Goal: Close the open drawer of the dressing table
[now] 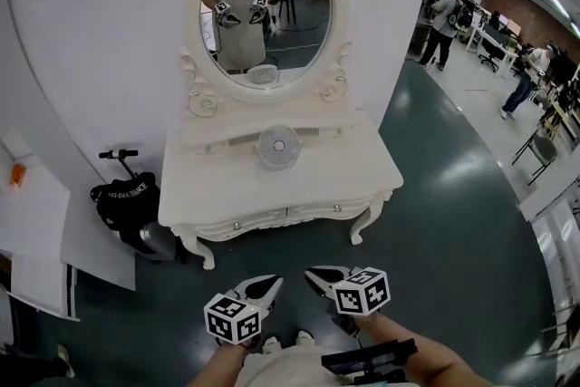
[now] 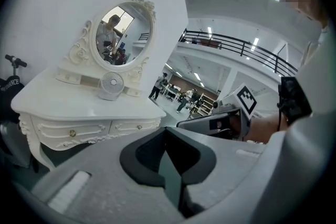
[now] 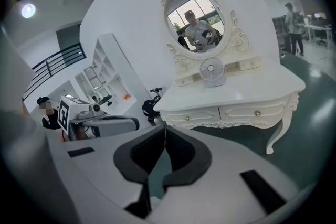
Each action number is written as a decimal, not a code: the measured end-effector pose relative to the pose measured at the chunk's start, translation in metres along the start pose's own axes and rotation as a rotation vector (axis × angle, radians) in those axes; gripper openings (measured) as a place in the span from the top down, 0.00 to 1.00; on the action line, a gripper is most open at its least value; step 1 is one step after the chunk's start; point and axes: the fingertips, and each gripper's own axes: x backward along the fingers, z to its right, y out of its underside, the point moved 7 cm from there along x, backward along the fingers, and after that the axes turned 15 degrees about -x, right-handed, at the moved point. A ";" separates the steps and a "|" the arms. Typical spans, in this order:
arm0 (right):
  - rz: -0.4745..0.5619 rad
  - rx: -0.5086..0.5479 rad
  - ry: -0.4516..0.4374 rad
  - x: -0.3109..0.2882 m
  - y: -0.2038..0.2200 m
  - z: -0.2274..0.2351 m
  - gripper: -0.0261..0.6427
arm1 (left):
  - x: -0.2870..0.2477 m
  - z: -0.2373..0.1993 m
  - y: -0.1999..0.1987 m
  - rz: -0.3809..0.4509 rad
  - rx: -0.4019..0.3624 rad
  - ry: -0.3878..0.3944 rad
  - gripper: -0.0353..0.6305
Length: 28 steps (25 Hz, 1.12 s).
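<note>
Head view: a glossy white counter (image 1: 272, 190) with carved scroll edges and curved legs is set against a white wall, its long axis running across the picture. An oval mirror (image 1: 272, 14) in an ornate frame is mounted behind it, and a small round fan (image 1: 277, 146) is stood on top. Two drawer fronts (image 1: 240, 224) are set side by side under the top, facing the person; both look flush. The left gripper (image 1: 275, 283) and right gripper (image 1: 313, 275) are held low, well apart from the counter, over a dark green floor (image 1: 435, 195).

Left gripper view: the grey fingers (image 2: 142, 157), lined with dark pads, are pressed tip to tip with nothing between. The counter (image 2: 79, 105) is seen upper left, its drawer fronts (image 2: 71, 132) fitted with small brassy knobs.

Right gripper view: the fingers (image 3: 184, 155) are likewise closed tip to tip, empty. The counter (image 3: 247, 92) is seen at right, with its drawer fronts (image 3: 199, 114) level with one another.
</note>
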 end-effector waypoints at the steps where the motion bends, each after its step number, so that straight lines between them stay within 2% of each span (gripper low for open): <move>1: 0.000 0.000 -0.003 -0.001 0.000 -0.001 0.94 | 0.000 0.000 0.000 -0.002 -0.002 -0.003 0.93; 9: -0.016 0.011 -0.020 -0.009 0.004 -0.010 0.94 | 0.007 -0.004 0.000 0.036 0.017 -0.018 0.93; 28: -0.024 0.066 -0.002 -0.014 0.002 -0.018 0.94 | 0.006 -0.008 0.003 0.022 0.032 0.010 0.93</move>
